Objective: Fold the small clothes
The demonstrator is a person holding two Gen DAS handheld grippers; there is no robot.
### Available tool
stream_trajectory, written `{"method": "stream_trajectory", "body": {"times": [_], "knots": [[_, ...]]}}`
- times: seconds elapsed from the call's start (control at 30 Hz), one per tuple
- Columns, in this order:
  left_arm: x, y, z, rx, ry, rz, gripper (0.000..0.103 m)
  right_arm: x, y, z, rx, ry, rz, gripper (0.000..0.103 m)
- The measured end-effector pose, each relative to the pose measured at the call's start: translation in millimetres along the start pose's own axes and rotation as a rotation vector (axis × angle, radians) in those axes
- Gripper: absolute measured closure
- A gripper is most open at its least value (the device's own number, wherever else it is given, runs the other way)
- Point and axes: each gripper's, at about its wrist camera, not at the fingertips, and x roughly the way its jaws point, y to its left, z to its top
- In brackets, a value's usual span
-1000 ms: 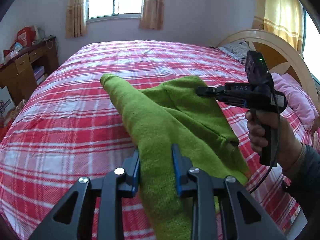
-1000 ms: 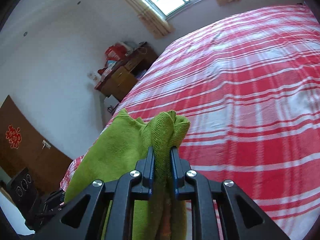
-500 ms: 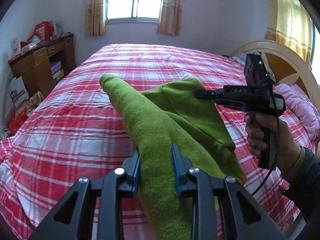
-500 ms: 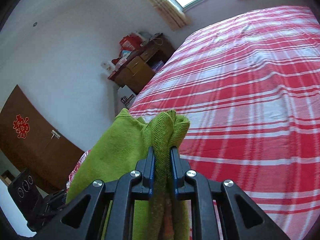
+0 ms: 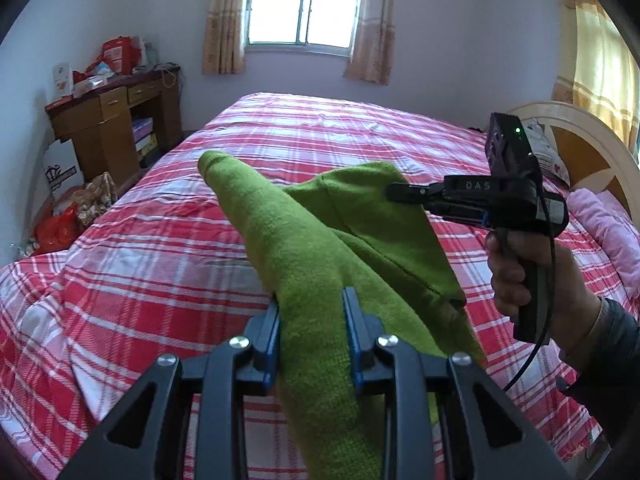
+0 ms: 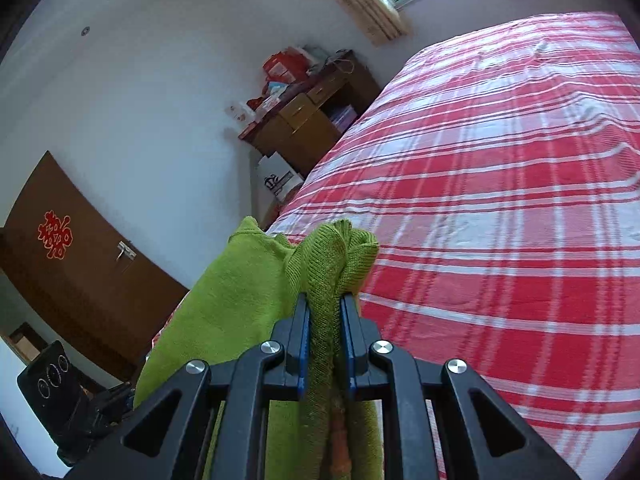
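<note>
- the green garment (image 5: 320, 272) is held above the plaid bed (image 5: 160, 248), mid frame.
- left gripper (image 5: 312, 312) jaws are clamped on it.
- right gripper (image 6: 325, 312) jaws are clamped on its bunched edge.

Green garment (image 5: 304, 248): the soft, fuzzy matt knit you hold.
Bed cover (image 5: 160, 248): smooth woven plaid cloth, matt.
Your left gripper (image 5: 312, 320): matt black plastic, shiny metal screws.
Desk (image 5: 108, 120): glossy brown wood.

A red plaid bedspread (image 5: 168, 248) lay below the tongs. A wooden desk (image 5: 108, 128) stood far left, and a window (image 5: 304, 4) straight ahead.
</note>
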Motion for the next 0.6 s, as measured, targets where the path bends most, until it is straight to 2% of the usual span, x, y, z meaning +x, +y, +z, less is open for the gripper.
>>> {"method": "stream_trajectory", "body": {"times": [0.6], "knots": [[-14,64,-18,-0.077,-0.012,0.093,0.075,74,53,6,-0.062,0.084,0.079,0.09]]}}
